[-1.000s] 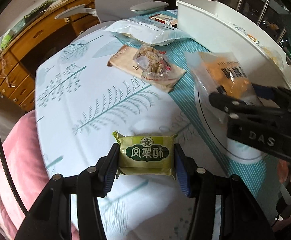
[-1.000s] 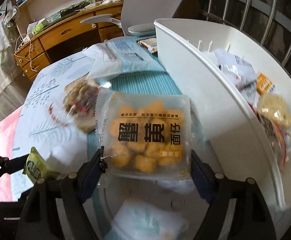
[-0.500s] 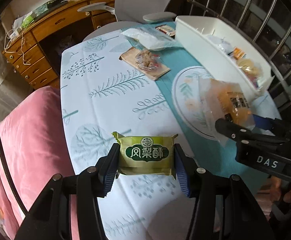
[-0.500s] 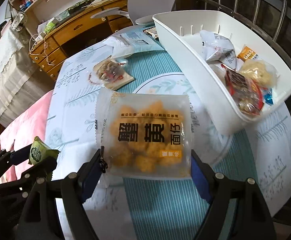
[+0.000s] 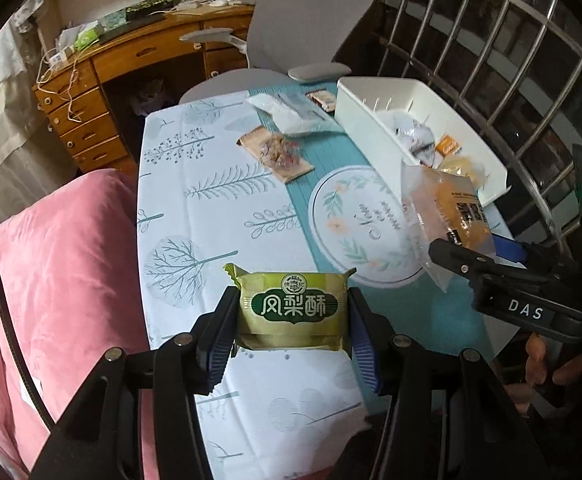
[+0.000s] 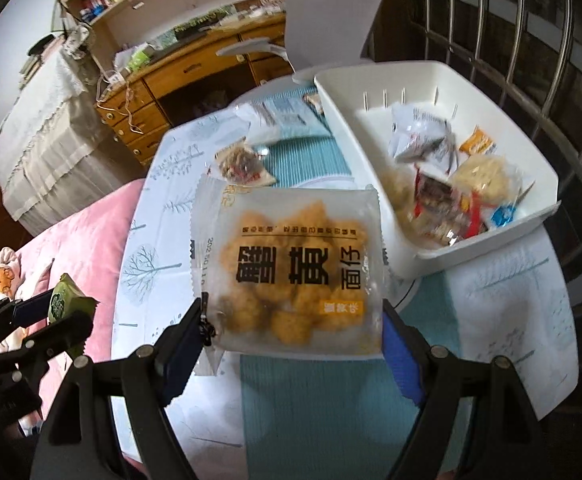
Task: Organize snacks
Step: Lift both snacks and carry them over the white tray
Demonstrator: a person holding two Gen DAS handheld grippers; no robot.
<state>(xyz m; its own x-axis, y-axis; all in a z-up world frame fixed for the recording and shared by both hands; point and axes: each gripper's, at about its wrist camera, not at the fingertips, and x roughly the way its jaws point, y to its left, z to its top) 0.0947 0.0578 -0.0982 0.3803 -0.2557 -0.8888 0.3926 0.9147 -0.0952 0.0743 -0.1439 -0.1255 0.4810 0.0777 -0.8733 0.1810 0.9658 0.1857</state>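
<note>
- left gripper (image 5: 293,320) is clamped on the green pastry pack (image 5: 294,310), one finger on each short side, held up in the air above the near edge of the table (image 5: 211,216)
- right gripper (image 6: 293,332) is squeezing the clear bag of fried bites (image 6: 291,268) by its lower corners, bag standing upright over the teal strip in the middle of the table, just short of the white bin (image 6: 531,216)
- the green pack looks small, light and fairly firm, like there's a solid cake inside, so a side pinch seems fine, though too much squeeze would probably crumble it
- the clear bag is the fussier one I'd guess: thin crinkly film, puffy, loose pieces inside that can shift and crush, and the film looks slick, so hold it by the sealed edge or corners rather than across the belly
- the bin sits along the right edge of the table and already has several packs piled in it
- still lying out near the far edge: a brown nut snack (image 5: 279,152) on a flat wrapper and a big whitish bag (image 5: 291,114) behind it
- both held packs should just drop in, nothing heavy here
</note>
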